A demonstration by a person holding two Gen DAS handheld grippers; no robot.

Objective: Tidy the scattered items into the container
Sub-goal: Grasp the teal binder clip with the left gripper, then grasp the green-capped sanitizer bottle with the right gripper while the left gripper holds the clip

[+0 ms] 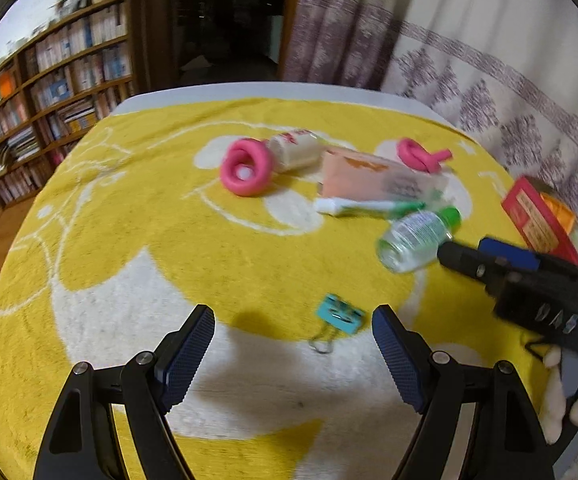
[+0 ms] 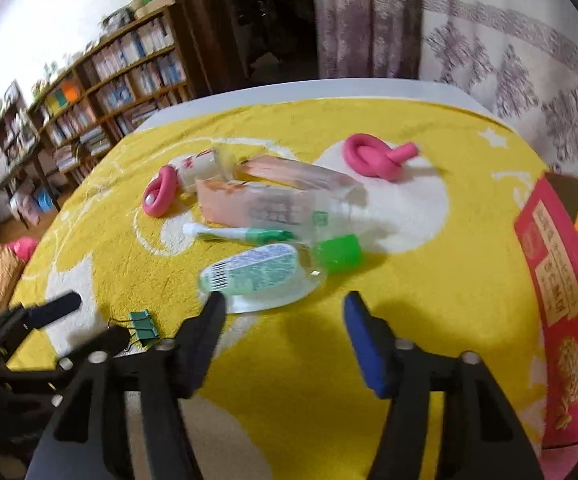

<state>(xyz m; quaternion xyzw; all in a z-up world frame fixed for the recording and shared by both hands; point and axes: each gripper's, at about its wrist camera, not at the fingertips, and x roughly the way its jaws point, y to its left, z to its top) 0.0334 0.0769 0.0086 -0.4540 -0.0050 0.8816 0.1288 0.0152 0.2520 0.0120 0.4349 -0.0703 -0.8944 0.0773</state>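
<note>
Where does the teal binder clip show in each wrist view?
Left wrist: the binder clip lies low in the middle, on the yellow towel, just ahead of the gap between the fingers.
Right wrist: binder clip at lower left.
Shared landmark: the clear green-capped bottle.

We see a clear green-capped bottle [image 2: 265,276] lying sideways mid-table, toothpaste tube [image 2: 241,234] just behind; teal binder clip [image 1: 339,316] near the front edge; red box [image 2: 561,300] at the right edge.
</note>
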